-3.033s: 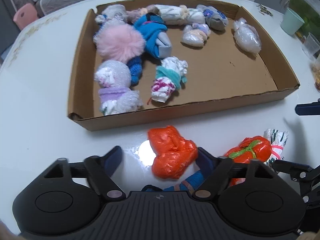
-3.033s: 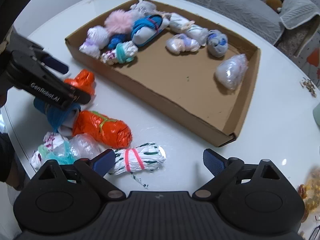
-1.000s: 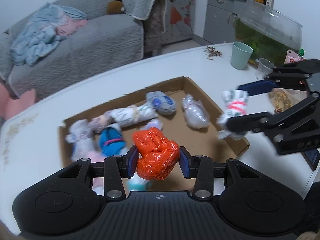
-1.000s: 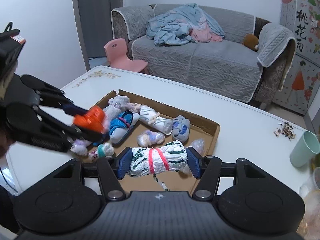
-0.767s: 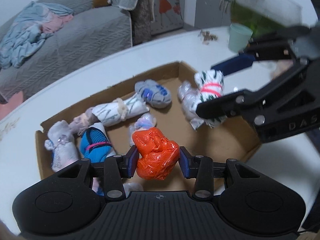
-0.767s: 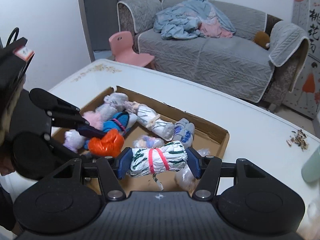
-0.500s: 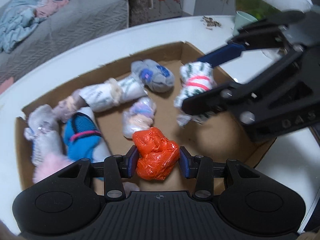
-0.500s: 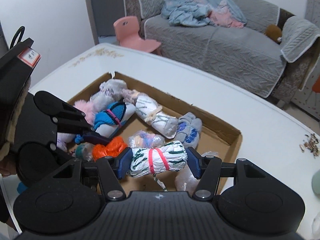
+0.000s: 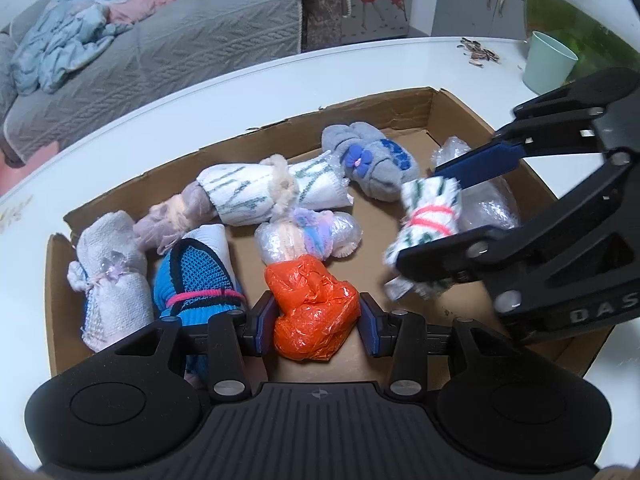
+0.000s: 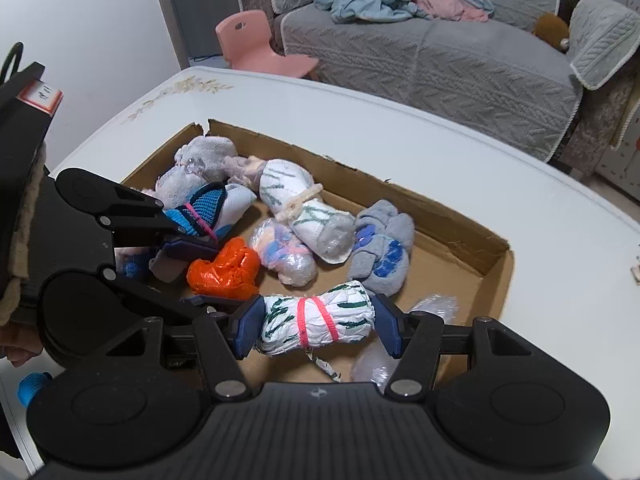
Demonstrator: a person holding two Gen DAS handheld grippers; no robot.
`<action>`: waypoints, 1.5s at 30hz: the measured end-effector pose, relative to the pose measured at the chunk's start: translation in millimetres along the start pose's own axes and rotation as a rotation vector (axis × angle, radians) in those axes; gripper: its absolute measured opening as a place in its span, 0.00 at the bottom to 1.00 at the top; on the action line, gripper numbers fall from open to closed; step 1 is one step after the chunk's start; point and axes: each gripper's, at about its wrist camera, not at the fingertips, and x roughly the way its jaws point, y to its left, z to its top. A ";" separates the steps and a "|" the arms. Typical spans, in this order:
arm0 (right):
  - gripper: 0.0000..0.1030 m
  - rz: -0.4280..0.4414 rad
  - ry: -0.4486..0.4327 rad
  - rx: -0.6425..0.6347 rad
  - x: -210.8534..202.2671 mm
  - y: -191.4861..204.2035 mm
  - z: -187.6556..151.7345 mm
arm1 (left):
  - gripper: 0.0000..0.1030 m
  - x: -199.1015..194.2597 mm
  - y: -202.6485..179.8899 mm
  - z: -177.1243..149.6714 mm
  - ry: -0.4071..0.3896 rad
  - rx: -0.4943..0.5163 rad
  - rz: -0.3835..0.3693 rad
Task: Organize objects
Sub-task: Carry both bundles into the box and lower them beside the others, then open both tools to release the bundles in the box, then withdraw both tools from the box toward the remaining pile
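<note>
My left gripper [image 9: 316, 320] is shut on an orange plastic bundle [image 9: 312, 312] and holds it low inside the cardboard tray [image 9: 400, 108], beside a blue sock roll [image 9: 196, 284]. My right gripper [image 10: 316, 326] is shut on a white roll with green marks and a pink band [image 10: 316, 322], held over the tray's right part. The same roll [image 9: 428, 216] shows in the left wrist view, and the orange bundle [image 10: 224, 270] in the right wrist view. Several rolled socks lie in the tray, among them a grey one [image 9: 372, 164].
The tray sits on a white table [image 10: 360, 120]. A green cup [image 9: 550, 62] and a fish tank [image 9: 580, 12] stand at the table's far right. A clear wrapped bundle [image 10: 432, 306] lies under my right gripper. A blue item [image 10: 30, 388] lies outside the tray at left.
Both grippers have come lower and closer into the tray with their bundles. The orange bundle now hangs just in front of the pastel wrapped roll.
</note>
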 end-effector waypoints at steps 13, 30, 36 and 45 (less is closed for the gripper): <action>0.54 0.022 -0.006 0.069 9.2 -6.9 1.1 | 0.51 -1.0 -0.1 0.6 -0.028 0.037 0.027; 0.57 -0.006 0.026 0.082 13.5 -8.0 3.1 | 0.76 1.0 -8.3 1.5 0.021 0.037 0.027; 0.69 -0.010 0.036 0.075 9.7 -5.7 6.9 | 0.83 -0.1 -6.9 6.9 0.080 -0.001 0.012; 0.78 -0.024 0.053 0.075 4.2 1.3 10.3 | 0.84 -10.8 -3.9 8.6 0.101 -0.018 -0.002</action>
